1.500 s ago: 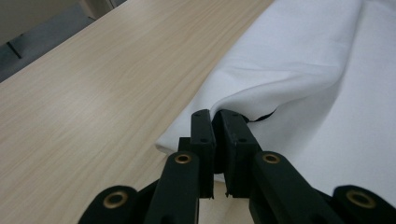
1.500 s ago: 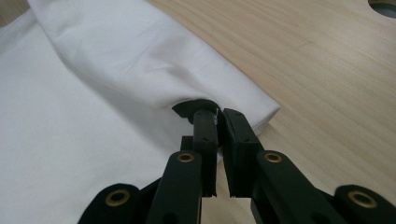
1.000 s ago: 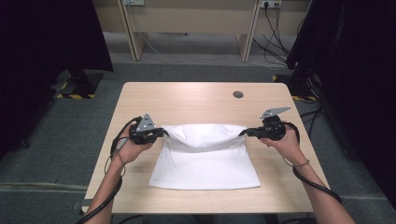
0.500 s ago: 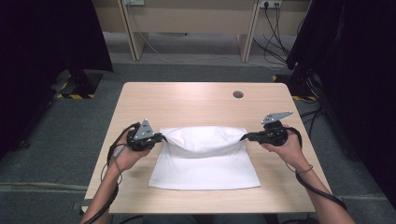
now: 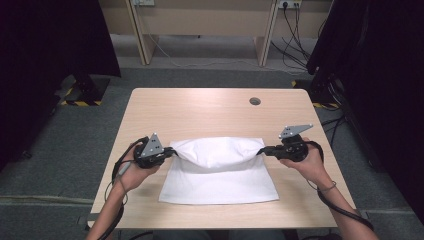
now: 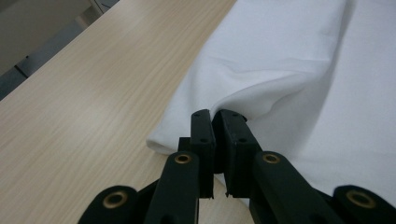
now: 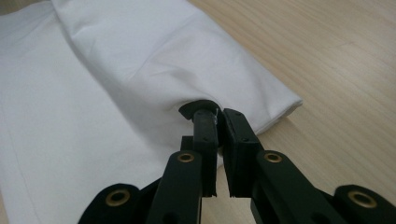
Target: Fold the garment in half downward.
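I am pinching the white cloth | left gripper clamping one corner | right gripper clamping the other (both raised off the table).

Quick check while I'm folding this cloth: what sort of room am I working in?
Probably a lab or recording room, not a home. A plain wooden table with a cable hole stands on grey carpet, black curtains hang at both sides, and loose cables run from a wall socket.
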The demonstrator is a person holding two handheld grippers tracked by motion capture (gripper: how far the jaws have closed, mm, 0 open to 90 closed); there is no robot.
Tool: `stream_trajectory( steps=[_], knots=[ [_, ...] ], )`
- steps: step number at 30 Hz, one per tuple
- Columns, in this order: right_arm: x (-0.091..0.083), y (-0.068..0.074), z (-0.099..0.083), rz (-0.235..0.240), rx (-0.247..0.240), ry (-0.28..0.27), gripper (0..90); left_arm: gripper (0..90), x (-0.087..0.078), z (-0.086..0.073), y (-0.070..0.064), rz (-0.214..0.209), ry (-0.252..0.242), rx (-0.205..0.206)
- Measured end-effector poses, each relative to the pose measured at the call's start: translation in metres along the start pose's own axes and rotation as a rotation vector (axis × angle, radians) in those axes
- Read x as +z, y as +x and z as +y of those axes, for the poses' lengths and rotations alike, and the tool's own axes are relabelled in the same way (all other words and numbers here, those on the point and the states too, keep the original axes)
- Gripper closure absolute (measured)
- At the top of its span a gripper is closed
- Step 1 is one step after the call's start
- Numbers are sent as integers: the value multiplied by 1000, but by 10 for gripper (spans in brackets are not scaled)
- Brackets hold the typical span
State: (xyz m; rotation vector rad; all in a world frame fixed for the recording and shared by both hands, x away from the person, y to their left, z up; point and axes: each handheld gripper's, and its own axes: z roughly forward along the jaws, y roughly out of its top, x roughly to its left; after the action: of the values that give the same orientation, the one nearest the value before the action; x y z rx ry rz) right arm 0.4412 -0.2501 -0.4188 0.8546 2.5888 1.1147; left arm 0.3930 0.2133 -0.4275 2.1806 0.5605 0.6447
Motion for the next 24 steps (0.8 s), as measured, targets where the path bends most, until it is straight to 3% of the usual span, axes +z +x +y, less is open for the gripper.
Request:
stream_trajectory(
  steps=[13,24],
  knots=[
    [-6,11,-5,11,-27,0,849,831,-11,-6,-9,-4,-16,-6],
    [-9,15,-12,15,-33,10,850,830,-18,-7,-19,-7,-5,26]
  ],
)
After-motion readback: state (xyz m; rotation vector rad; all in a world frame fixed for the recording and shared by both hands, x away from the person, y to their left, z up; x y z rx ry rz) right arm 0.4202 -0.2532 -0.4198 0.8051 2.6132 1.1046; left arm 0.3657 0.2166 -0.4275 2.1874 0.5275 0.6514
